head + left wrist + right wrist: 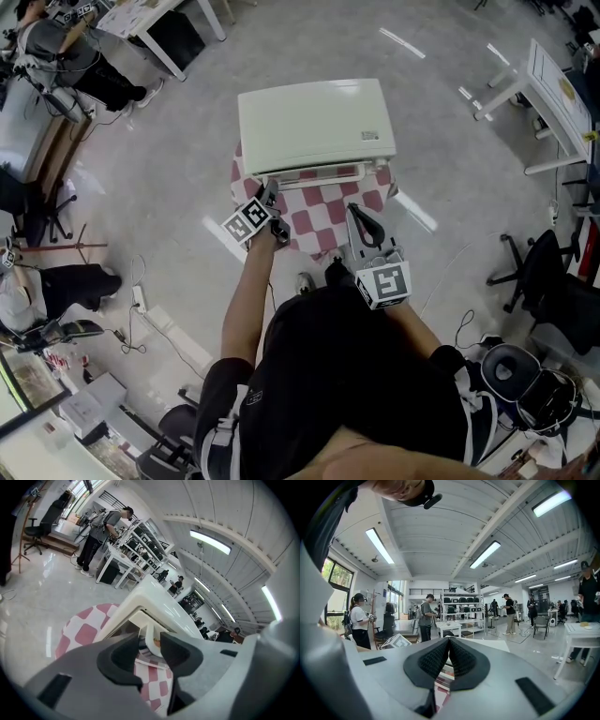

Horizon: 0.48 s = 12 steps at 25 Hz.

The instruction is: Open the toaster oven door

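Checkered tablecloth point(323, 223) bears toaster oven point(314, 122); left gripper point(149, 645) jaws apart at its door handle point(323, 174); right gripper point(449, 644) closed, empty, nearby.

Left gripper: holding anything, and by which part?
Nothing clamped. Left gripper has its jaws apart astride the door handle, near its left end, with a gap showing. Right gripper is shut and empty.

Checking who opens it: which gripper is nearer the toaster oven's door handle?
Left. The left gripper has the door handle between its open jaws; the right gripper hangs back, shut, over the checked cloth.
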Available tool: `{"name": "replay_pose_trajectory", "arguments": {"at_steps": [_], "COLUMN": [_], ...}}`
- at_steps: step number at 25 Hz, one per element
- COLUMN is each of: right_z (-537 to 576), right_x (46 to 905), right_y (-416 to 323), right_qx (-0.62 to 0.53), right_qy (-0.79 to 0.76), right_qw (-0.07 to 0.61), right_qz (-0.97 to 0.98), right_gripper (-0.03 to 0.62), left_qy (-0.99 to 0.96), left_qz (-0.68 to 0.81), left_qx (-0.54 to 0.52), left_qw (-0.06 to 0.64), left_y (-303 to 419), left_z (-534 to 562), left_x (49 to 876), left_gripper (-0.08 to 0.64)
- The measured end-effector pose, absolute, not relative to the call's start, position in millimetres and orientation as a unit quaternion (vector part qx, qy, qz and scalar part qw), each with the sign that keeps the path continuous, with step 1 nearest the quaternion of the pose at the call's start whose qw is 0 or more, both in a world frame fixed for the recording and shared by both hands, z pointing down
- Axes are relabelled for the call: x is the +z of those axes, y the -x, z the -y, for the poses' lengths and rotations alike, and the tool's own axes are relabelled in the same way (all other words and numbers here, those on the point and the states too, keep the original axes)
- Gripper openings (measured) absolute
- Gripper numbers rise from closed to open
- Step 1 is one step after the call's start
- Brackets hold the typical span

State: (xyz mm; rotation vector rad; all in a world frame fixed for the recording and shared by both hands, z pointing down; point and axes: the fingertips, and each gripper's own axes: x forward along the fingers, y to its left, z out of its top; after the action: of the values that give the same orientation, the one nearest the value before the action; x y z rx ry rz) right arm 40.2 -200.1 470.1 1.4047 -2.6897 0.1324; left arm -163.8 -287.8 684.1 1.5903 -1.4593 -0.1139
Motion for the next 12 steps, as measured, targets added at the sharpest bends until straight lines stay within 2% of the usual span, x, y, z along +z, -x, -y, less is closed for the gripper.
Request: {"name": "replay_pose_trajectory", "arguments": {"at_steps": [12], "right_z": [183], "right_x": [470], "right_y": [-32], "right_qx": [0.036], "right_qy": [-0.46], "right_qw": [0.058], "right_qz": [0.885], "right_gripper": [0.026], "left_qy": [-0.649], "left_qz": [0.588], "left_qx": [-0.011], "left_qw": [0.482], "left_y": [158], "left_z": [243], "left_x": [701], "left_gripper": [0.141]}}
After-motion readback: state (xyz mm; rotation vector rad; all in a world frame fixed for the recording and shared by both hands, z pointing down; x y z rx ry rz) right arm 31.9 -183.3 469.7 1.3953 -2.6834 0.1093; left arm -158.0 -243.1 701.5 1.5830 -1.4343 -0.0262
